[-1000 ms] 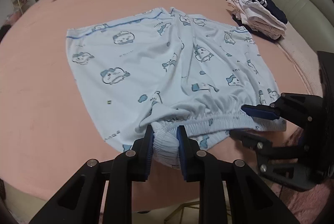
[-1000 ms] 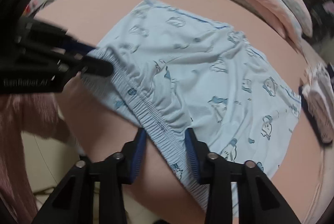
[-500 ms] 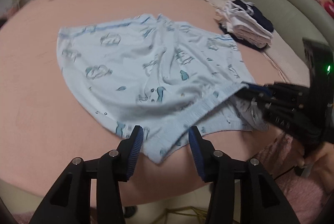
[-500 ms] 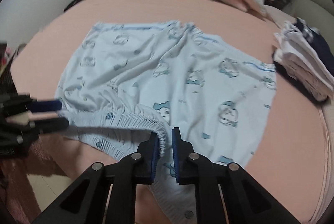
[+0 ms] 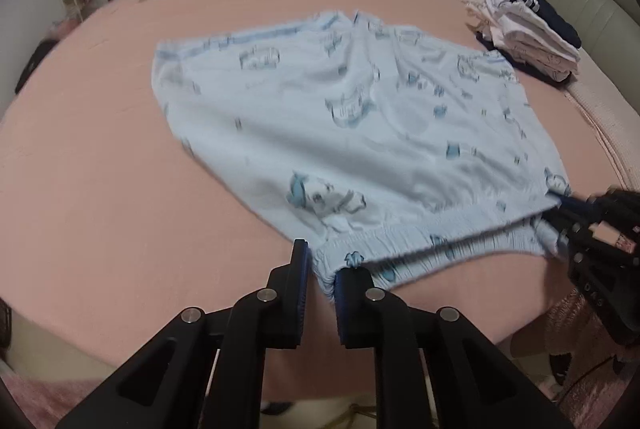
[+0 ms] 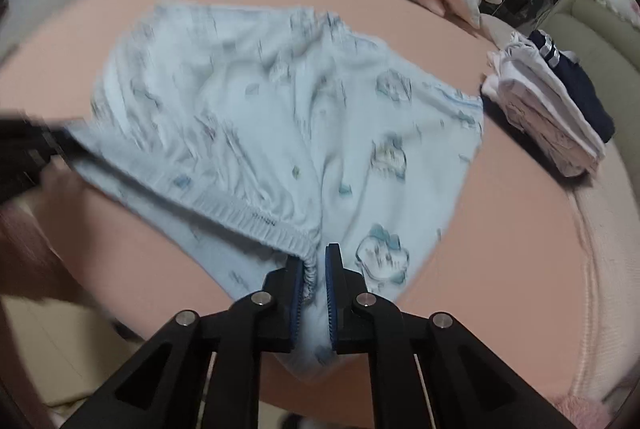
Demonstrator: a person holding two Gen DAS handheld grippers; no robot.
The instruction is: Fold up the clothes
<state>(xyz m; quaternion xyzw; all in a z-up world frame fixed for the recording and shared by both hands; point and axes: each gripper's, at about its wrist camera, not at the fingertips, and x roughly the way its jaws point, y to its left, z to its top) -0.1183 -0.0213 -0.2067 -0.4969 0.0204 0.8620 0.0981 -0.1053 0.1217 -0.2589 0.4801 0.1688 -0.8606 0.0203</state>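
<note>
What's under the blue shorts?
The shorts lie on a pink bed, which shows all around them. Whatever sits directly beneath the cloth is covered, so I can't tell.

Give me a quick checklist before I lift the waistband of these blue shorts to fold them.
1. Left gripper clamped on the waistband: ok; its jaws have just been closing.
2. Right gripper clamped on the waistband's other end: ok.
3. Shorts spread flat on the pink bed: ok, a few wrinkles.
4. Folded clothes stack apart from the shorts: ok.
5. Both waistband layers caught: cannot tell.
</note>
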